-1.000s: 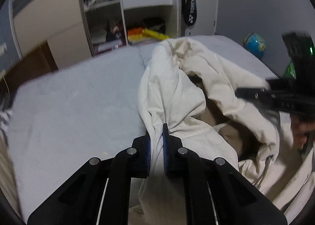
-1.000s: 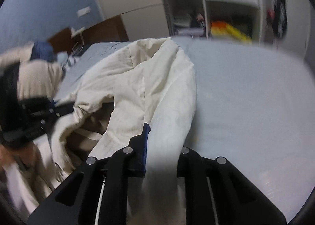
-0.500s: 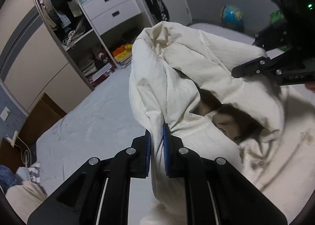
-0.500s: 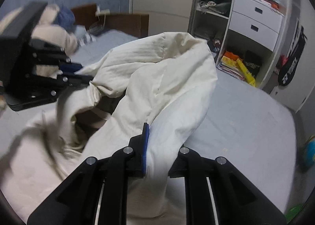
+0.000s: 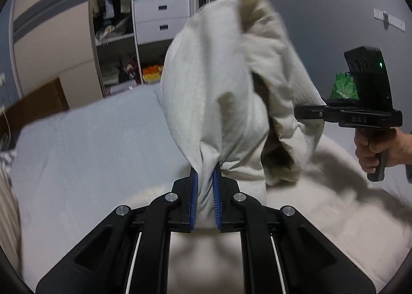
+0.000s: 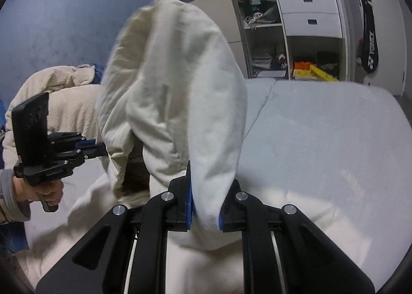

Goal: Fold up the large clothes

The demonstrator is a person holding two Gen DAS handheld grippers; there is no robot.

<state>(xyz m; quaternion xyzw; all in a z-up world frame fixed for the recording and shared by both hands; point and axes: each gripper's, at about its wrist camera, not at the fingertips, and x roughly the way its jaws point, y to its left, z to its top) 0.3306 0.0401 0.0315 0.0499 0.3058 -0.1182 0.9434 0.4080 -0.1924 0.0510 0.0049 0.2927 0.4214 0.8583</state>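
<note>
A large cream garment (image 5: pixel 219 83) hangs bunched and lifted above the grey bed (image 5: pixel 90 144); its lower part lies on the bed (image 5: pixel 322 204). My left gripper (image 5: pixel 205 183) is shut on a fold of it. My right gripper (image 6: pixel 204 191) is shut on another fold of the same garment (image 6: pixel 175 83). Each gripper shows in the other's view: the right one (image 5: pixel 347 113) at the right, the left one (image 6: pixel 59 149) at the left, both held up by hands. The cloth hides what is straight ahead.
An open wardrobe with white drawers (image 5: pixel 161 18) and cluttered shelves (image 6: pixel 314 67) stands beyond the bed. A racket bag (image 6: pixel 369 36) hangs on the right. A cream blanket pile (image 6: pixel 56 98) lies at the left. A wooden headboard (image 5: pixel 36 106) is at the left.
Both grippers have lifted the garment well up off the bed; it now hangs tall between them, and the view has tilted up toward the wardrobe.
</note>
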